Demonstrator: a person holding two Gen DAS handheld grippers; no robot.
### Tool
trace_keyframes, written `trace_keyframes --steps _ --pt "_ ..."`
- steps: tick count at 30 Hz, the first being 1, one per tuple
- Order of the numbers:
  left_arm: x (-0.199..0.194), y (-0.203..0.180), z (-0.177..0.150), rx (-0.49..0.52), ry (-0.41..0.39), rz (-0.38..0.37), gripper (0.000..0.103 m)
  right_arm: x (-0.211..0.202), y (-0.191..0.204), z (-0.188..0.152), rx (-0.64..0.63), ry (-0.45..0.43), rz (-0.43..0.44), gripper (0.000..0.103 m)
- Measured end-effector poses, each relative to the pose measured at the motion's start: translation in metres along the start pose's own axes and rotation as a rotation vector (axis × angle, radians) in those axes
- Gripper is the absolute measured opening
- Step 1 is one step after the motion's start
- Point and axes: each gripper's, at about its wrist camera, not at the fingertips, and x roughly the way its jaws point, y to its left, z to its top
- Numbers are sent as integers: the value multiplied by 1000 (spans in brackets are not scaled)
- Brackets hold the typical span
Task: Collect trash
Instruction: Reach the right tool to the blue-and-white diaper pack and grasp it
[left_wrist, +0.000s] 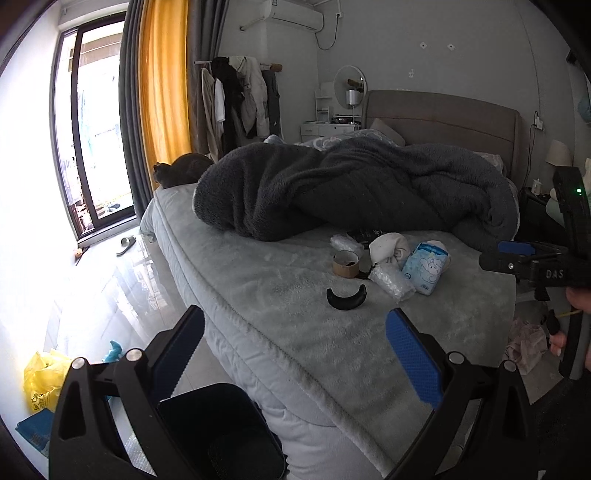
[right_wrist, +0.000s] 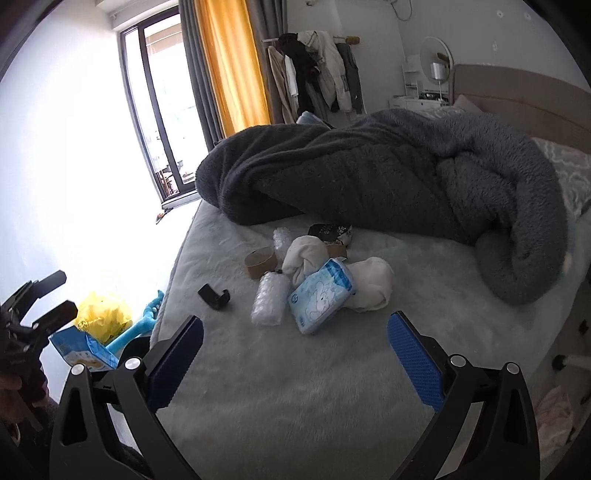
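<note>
Left wrist view. Left gripper (left_wrist: 295, 354): jaws spread wide, nothing held, hovering over the near left corner of the bed (left_wrist: 258, 295). Black bin (left_wrist: 221, 432) directly below, on the floor against that corner. Trash cluster mid-bed, just short of the dark blanket (left_wrist: 351, 184): cardboard tape core (left_wrist: 346, 263), black curved plastic piece (left_wrist: 346, 295) lying nearest and apart from the rest, bubble-wrap roll (left_wrist: 391, 282), blue-and-white tissue pack (left_wrist: 424, 266), white socks (left_wrist: 388, 245). Right gripper (left_wrist: 524, 254) entering at the right edge; jaw gap edge-on here, not readable. Yellow bag (left_wrist: 40, 380) on the floor, lower left. Cat (left_wrist: 181, 173) at the far left edge of the bed.

Right wrist view. Right gripper (right_wrist: 295, 358): jaws spread wide, empty, above bare bed surface (right_wrist: 295, 406) short of the cluster. Tissue pack (right_wrist: 321, 295) and bubble-wrap roll (right_wrist: 269, 299) closest ahead, touching each other; black plastic piece (right_wrist: 215, 295) toward the left edge; tape core (right_wrist: 261, 262) behind. Left gripper (right_wrist: 48, 295) at the left margin, fingers parted.

Step in hand, as judged: approach, nothing collected in either gripper. Next move likely calls for advancing onto one item, closing across its narrow side, then carrying it to the bin at the near corner.
</note>
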Motion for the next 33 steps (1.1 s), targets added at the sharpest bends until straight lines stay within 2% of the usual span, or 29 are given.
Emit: trace_keyframes --steps 9,12,18,20,21,24,33 --pt "45 2 7 37 49 -65 99 48 -15 7 76 56 87 101" --pt "59 1 7 33 67 -89 99 57 -18 8 98 66 100 98" --pt "86 -7 4 58 114 -136 96 73 -30 4 188 103 142 80" --pt "95 -11 2 78 129 -140 88 78 -34 3 213 111 155 77" --pt "100 -12 2 82 138 -142 88 80 -35 3 225 115 163 77" --pt "108 -13 1 68 140 -145 87 85 -35 2 237 119 175 74" --pt "136 -19 2 13 194 -218 74 102 -46 3 286 144 221 52"
